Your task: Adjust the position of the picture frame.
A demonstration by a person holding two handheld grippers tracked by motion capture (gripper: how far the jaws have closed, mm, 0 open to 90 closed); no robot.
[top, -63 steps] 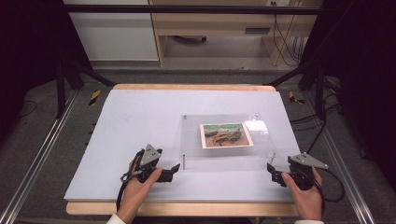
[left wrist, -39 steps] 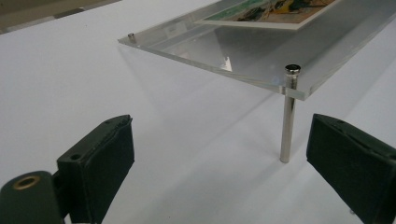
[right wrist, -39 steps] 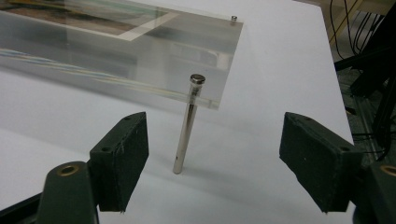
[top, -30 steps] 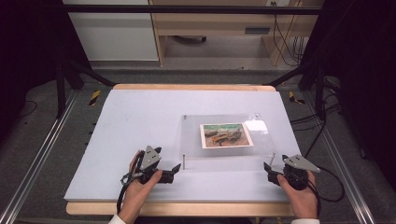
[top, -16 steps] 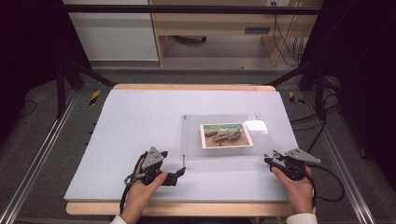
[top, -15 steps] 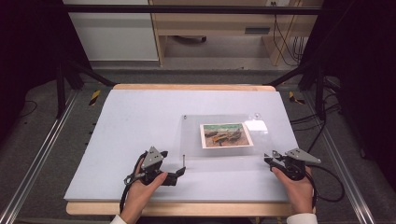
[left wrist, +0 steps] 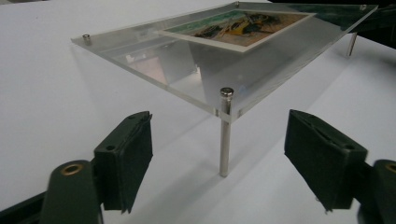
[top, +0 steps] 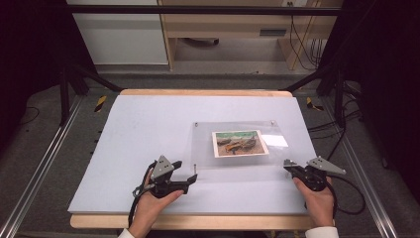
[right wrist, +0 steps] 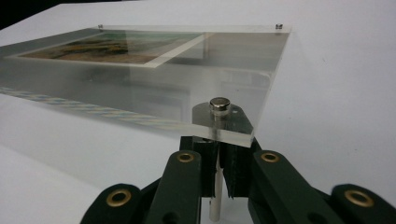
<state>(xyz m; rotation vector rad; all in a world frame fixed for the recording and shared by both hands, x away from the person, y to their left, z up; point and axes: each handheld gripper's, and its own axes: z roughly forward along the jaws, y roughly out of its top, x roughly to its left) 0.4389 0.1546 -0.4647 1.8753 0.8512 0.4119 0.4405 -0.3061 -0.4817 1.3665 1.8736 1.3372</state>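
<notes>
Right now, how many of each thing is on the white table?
Clear plate: 1
Picture in it: 1
Metal legs, like the one at the left gripper: 4
Grippers, left gripper and right gripper: 2
Total: 8

The right gripper (top: 288, 168) has come in from the table's near right edge toward the frame's (top: 237, 130) near right corner — at the start it lay clear of the frame, nearer the person. Its jaws have just been closing and now pinch the right leg (right wrist: 214, 196) under that corner. The left gripper (top: 192, 177) has edged forward to the near left corner; its tips, which lay just short of the left leg (left wrist: 225, 140), now stand on either side of it. Its jaws have just been closing too — but the pads are clear of the leg.
</notes>
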